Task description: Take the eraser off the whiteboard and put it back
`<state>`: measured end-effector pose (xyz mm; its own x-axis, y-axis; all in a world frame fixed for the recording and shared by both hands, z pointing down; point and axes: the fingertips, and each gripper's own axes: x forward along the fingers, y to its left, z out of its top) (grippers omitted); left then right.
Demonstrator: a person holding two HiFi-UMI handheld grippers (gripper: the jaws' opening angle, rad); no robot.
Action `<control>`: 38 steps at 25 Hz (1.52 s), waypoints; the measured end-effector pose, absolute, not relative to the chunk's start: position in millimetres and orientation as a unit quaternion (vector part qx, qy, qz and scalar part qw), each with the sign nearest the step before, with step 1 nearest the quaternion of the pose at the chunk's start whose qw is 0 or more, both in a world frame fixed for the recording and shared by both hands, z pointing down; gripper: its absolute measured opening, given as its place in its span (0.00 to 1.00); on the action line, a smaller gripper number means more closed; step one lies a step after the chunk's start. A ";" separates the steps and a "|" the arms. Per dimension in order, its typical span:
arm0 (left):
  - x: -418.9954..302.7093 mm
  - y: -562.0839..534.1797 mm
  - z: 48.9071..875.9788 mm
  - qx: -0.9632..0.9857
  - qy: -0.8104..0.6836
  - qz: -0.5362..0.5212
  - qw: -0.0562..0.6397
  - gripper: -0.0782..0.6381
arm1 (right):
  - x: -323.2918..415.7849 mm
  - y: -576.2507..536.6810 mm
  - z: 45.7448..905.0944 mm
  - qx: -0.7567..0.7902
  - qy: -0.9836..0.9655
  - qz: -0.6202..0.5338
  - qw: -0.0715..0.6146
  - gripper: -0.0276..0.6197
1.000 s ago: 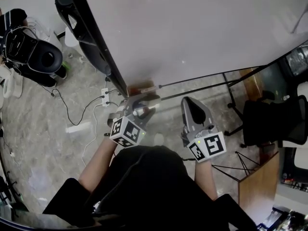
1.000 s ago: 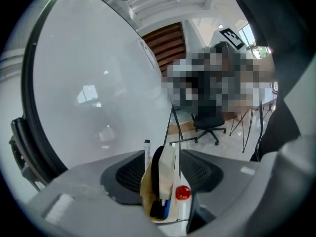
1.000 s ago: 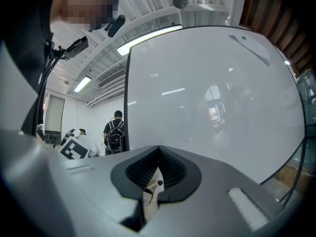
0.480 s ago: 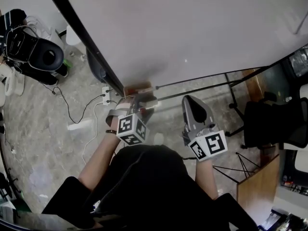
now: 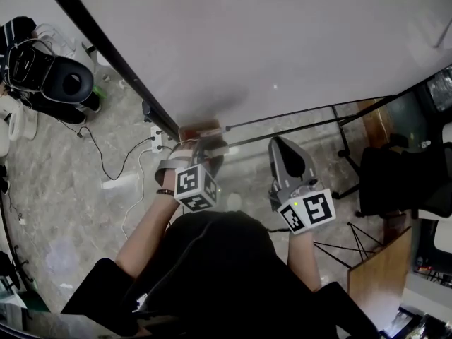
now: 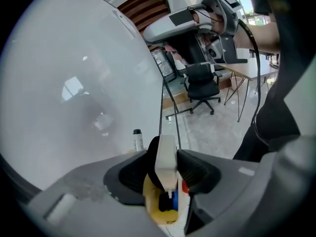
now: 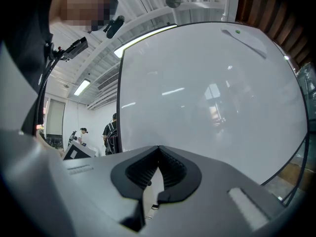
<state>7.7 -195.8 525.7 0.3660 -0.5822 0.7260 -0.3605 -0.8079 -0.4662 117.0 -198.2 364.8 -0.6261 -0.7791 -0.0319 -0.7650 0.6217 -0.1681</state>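
The white eraser [image 6: 166, 164], black felt on one side, stands on edge between the jaws of my left gripper [image 6: 164, 151]. Both pads touch it as the jaws close. Under it lies the whiteboard's small tray [image 6: 154, 212] with blue and red marker caps. In the head view my left gripper [image 5: 200, 152] points down at that tray [image 5: 200, 130], at the bottom edge of the whiteboard [image 5: 282, 41]. My right gripper [image 5: 284, 152] hangs to its right, level, facing the board. Its tips [image 7: 158, 149] are together and hold nothing.
A black-capped marker [image 6: 137, 139] stands by the board's lower edge. On the marble floor lie a power strip [image 5: 155, 140] with cables and a black seat [image 5: 60, 83] at left. An office chair [image 5: 399, 179] and a wooden desk [image 5: 378, 267] are at right.
My left gripper has moved forward and down to the tray and rolled, its marker cube now turned. The eraser is now between its jaws. My right gripper has drifted slightly right.
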 end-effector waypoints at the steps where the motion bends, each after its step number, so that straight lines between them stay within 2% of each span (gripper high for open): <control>1: 7.7 -195.6 526.2 -0.819 0.288 -0.484 0.111 0.39 | 117.3 -198.1 365.0 -0.429 0.899 -0.069 0.051 0.06; 38: -18.2 -182.1 475.4 -0.852 0.346 -0.379 0.099 0.35 | 87.8 -183.2 353.2 -0.427 0.901 -0.056 0.049 0.06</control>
